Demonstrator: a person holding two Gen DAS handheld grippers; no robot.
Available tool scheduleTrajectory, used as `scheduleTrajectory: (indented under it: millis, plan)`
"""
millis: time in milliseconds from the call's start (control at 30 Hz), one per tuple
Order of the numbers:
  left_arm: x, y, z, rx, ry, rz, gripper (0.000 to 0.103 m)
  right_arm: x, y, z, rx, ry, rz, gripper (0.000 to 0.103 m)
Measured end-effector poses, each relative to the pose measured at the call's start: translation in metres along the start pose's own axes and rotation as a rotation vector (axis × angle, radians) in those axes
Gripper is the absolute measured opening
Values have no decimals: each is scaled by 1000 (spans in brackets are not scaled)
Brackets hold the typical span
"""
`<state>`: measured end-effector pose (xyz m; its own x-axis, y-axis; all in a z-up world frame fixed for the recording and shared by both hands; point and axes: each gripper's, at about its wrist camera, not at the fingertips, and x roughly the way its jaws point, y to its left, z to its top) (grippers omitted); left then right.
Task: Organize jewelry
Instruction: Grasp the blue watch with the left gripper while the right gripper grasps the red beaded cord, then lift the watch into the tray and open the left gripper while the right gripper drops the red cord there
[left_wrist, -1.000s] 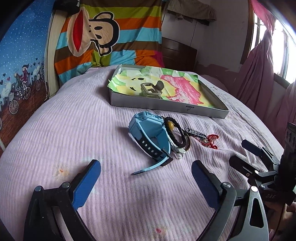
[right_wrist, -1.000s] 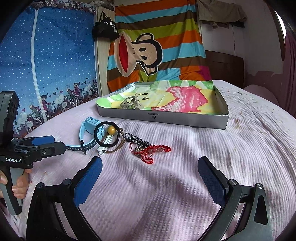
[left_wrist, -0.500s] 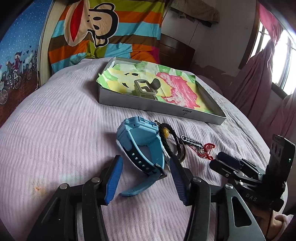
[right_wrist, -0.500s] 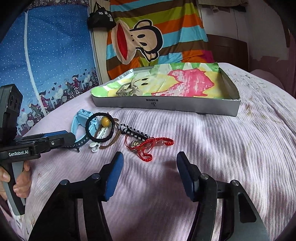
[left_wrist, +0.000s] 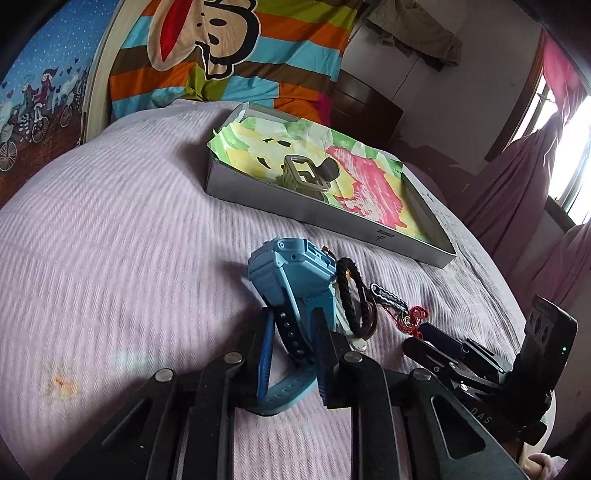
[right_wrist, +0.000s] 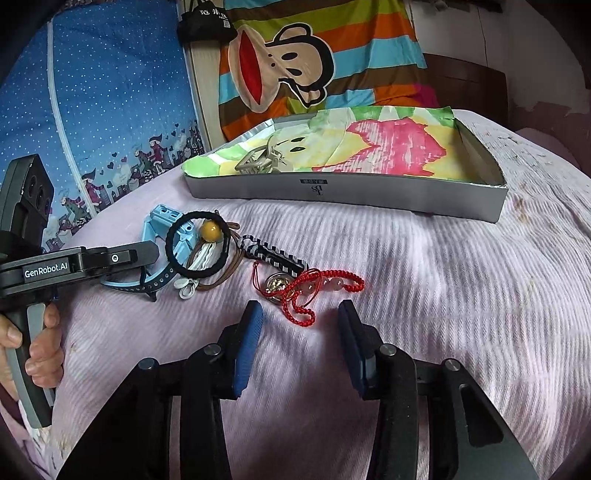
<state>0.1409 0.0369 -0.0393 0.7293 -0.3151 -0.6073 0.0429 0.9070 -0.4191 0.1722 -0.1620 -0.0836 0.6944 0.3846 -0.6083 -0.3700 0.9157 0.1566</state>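
Blue rubber is what your left hand-held gripper has now: its jaws are closing on the strap of the blue watch, and the pads already press the strap from both sides. The watch rests on the soft, ribbed pink bedspread, its chunky square face tipped up. This looks like the picking-up step of tidying the jewelry.

Just beside the watch lies a black braided hair band with a round yellow bead inside its ring. Next come a striped woven keychain and a thin red cord bracelet with pale pink beads.

Your right hand-held gripper is closing too, but nothing is gripped yet; the red cord's loops lie between the tips. The cord is floppy and may slip, so pinch it low, near the bedspread.

Farther back sits the flat grey box lined with bright crinkly paper. A dull green watch is already in it. Next, I think, you lift both things and carry them there.
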Motion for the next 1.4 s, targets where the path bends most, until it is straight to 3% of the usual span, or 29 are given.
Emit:
scheduleTrajectory:
  millis: [167, 400, 467, 633, 867, 1067, 1400]
  plan:
    - [-4, -5, -3, 36, -19, 11, 7, 3, -1, 0, 4, 5, 14, 36]
    - [-9, -8, -5, 57, -41, 25, 5, 6, -8, 2, 38, 4, 43, 25]
    - [-12, -9, -5, 59, -50, 30, 5, 9, -7, 3, 39, 9, 47, 15]
    - [-19, -18, -8, 92, -81, 50, 4, 7, -4, 2, 28, 1, 48, 10]
    - [-34, -21, -8, 107, -125, 108, 3, -10, 4, 0, -7, -53, 40, 8]
    - [-44, -13, -7, 68, -144, 106, 3, -21, 2, 1, -1, -70, 54, 8]
    - [-57, -24, -4, 85, -181, 99, 3, -31, -2, 0, 28, -80, 83, 7]
